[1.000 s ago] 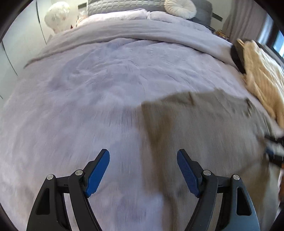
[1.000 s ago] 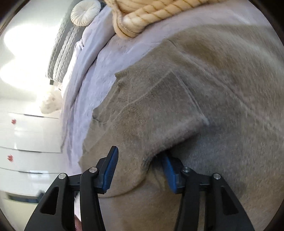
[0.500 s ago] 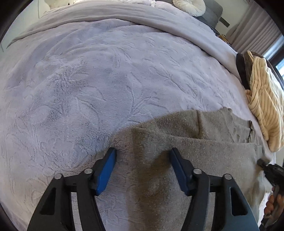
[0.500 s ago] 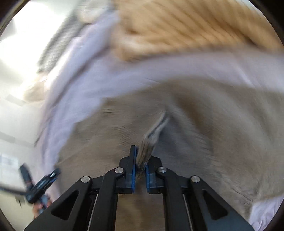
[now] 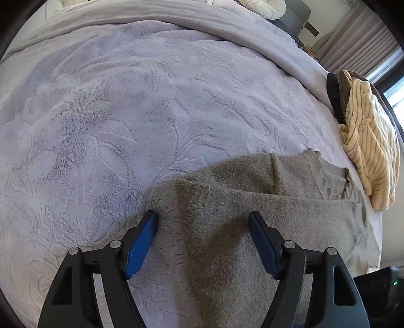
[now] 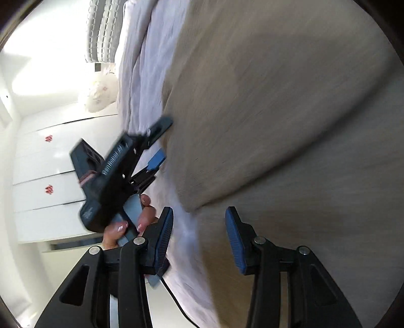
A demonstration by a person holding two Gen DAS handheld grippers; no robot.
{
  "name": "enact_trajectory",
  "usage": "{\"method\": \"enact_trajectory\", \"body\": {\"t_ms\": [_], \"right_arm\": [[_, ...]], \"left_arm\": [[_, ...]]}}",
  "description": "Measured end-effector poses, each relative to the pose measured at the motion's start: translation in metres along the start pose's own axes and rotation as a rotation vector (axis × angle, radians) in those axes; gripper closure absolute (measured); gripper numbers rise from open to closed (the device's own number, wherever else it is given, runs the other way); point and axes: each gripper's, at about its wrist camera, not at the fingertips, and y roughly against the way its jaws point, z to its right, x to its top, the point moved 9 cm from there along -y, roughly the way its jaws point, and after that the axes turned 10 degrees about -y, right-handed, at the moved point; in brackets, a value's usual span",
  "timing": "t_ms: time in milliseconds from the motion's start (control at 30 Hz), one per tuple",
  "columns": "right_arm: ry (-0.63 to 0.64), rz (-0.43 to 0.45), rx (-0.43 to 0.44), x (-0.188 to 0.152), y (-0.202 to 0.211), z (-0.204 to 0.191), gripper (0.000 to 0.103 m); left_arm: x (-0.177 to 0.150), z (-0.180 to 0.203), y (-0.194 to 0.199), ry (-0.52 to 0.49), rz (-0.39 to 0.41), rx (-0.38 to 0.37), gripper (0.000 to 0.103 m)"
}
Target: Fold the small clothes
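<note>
A grey-brown knitted garment (image 5: 252, 214) is spread, partly folded, on a pale lilac plush bedspread (image 5: 113, 113), beside a cream striped knit (image 5: 366, 141). The left gripper (image 5: 203, 222) is held wide, its blue pads straddling the garment's edge. The right gripper (image 6: 199, 224) is likewise parted, nothing being gripped.

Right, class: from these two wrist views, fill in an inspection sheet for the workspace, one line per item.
Surface: lilac embossed bedspread, soft.
Job's things: grey-brown knit garment, partly folded, lying flat.
Clutter: cream striped garment bunched at the bed's edge.
Grippers: left gripper open, straddling the knit's edge; right gripper open over the knit.
Cables: dark cable below the right gripper.
Surroundings: round cushion, curtains, white drawers.
</note>
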Motion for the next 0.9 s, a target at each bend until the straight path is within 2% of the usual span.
{"method": "enact_trajectory", "body": {"t_ms": [33, 100, 133, 167, 233, 300, 433, 467, 533, 633, 667, 733, 800, 900], "right_arm": [[-0.016, 0.007, 0.015, 0.0, -0.009, -0.002, 0.055], [-0.057, 0.027, 0.037, 0.007, -0.025, -0.005, 0.059], [-0.072, 0.025, 0.034, 0.007, -0.033, -0.007, 0.084], [-0.089, 0.008, 0.046, 0.007, -0.038, -0.009, 0.097], [-0.079, 0.014, 0.051, 0.007, -0.039, -0.015, 0.097], [-0.035, 0.009, 0.057, 0.0, -0.04, -0.024, 0.097], [-0.061, -0.008, -0.04, 0.001, -0.068, -0.004, 0.097], [-0.067, -0.008, -0.041, -0.003, -0.071, -0.001, 0.098], [-0.07, -0.024, -0.036, -0.004, -0.065, -0.002, 0.095], [0.014, -0.057, -0.102, -0.012, -0.041, -0.007, 0.094], [0.063, -0.034, -0.128, -0.008, -0.026, -0.013, 0.094], [0.173, 0.073, -0.191, 0.004, 0.015, -0.032, 0.094], [0.257, 0.229, -0.28, 0.033, 0.069, -0.041, 0.094], [0.309, 0.4, -0.389, 0.073, 0.126, -0.044, 0.094]], "left_arm": [[-0.001, -0.001, 0.0, -0.002, -0.001, 0.001, 0.032], [-0.001, 0.001, 0.0, -0.024, -0.005, -0.004, 0.074], [-0.002, 0.0, 0.002, -0.024, -0.016, -0.026, 0.093], [-0.001, 0.0, 0.004, -0.016, -0.011, -0.037, 0.093], [0.003, -0.001, 0.014, -0.033, 0.021, -0.055, 0.093], [0.001, -0.005, 0.015, -0.059, 0.019, -0.047, 0.093], [-0.007, -0.014, 0.001, -0.057, -0.008, -0.026, 0.093], [-0.008, -0.015, 0.002, -0.054, -0.007, -0.023, 0.093], [-0.007, -0.015, 0.005, -0.053, -0.002, -0.018, 0.093], [-0.005, -0.011, 0.018, -0.065, 0.011, 0.031, 0.093], [-0.004, -0.009, 0.027, -0.079, 0.026, 0.048, 0.093], [-0.003, -0.005, 0.041, -0.109, 0.049, 0.063, 0.093], [-0.002, 0.005, 0.051, -0.132, 0.066, 0.068, 0.093], [-0.005, 0.023, 0.053, -0.141, 0.065, 0.072, 0.093]]}}
